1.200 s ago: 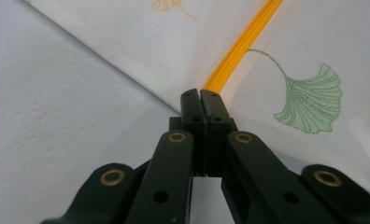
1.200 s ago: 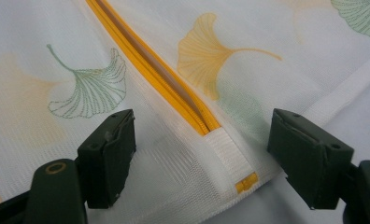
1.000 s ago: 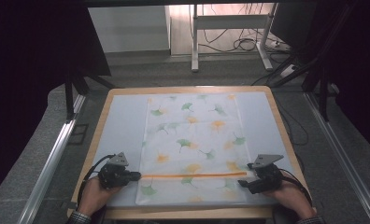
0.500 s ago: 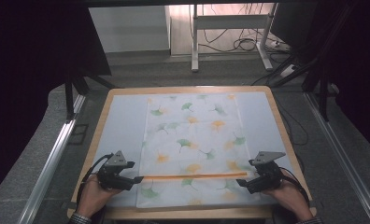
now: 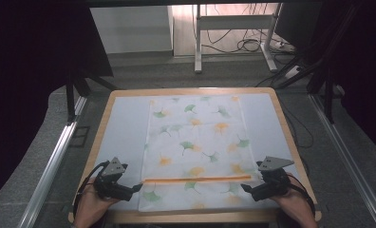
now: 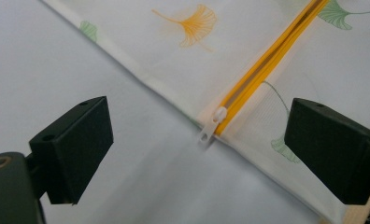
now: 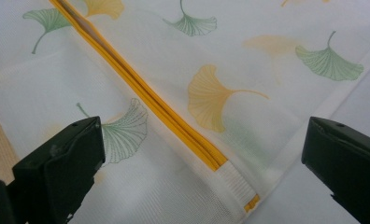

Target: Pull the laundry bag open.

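Observation:
A white cloth cover printed with green and orange ginkgo leaves lies flat on the table. An orange zipper runs across its near part. My left gripper is open at the zipper's left end, and the white zipper pull lies between its jaws in the left gripper view. My right gripper is open at the zipper's right end. The zipper's closed end and the cover's white hem sit between its jaws. Neither gripper holds anything.
The table has a pale blue mat and a wooden rim. Metal rails run along both sides. A desk frame and cables stand on the floor beyond the table.
The left gripper has moved a little to the right, toward the zipper's left end. The right gripper has barely shifted.

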{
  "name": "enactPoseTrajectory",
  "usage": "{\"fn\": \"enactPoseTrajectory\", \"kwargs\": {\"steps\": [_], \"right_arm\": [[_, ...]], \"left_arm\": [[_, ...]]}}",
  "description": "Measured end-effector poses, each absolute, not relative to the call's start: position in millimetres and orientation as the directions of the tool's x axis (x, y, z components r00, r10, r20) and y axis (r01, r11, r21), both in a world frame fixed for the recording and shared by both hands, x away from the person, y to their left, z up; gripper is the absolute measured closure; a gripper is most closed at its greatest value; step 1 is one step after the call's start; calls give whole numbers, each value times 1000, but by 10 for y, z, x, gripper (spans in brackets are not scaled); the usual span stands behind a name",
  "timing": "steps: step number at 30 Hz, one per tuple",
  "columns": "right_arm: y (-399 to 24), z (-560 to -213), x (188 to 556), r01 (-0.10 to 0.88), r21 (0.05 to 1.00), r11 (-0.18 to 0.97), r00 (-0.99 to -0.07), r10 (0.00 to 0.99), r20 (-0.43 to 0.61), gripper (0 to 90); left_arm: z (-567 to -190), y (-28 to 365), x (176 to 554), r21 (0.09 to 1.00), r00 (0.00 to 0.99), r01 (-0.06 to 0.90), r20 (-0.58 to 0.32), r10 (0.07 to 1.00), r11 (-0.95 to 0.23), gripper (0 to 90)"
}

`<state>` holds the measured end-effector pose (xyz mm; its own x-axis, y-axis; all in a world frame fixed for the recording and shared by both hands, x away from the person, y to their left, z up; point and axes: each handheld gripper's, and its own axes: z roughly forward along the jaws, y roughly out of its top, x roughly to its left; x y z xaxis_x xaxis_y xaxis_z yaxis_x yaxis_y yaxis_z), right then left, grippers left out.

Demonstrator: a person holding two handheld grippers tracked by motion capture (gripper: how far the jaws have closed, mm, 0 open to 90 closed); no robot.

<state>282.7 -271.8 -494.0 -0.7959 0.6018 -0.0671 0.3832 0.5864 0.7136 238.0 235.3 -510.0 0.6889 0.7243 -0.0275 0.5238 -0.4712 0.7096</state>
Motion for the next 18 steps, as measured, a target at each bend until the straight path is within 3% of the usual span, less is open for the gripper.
{"fn": "enactPoseTrajectory", "kwargs": {"steps": [3, 18], "right_arm": [[-2726, -4941, 2773, 384, 718, 581, -793, 606, -67, 0], [-2795, -4994, 2735, 381, 706, 597, -794, 602, -80, 0]], "left_arm": [[-5110, 2404, 2309, 710, 686, 524, -25, 727, -470, 18], [-5232, 2564, 2223, 670, 627, 552, 58, 776, -497, 2]]}}
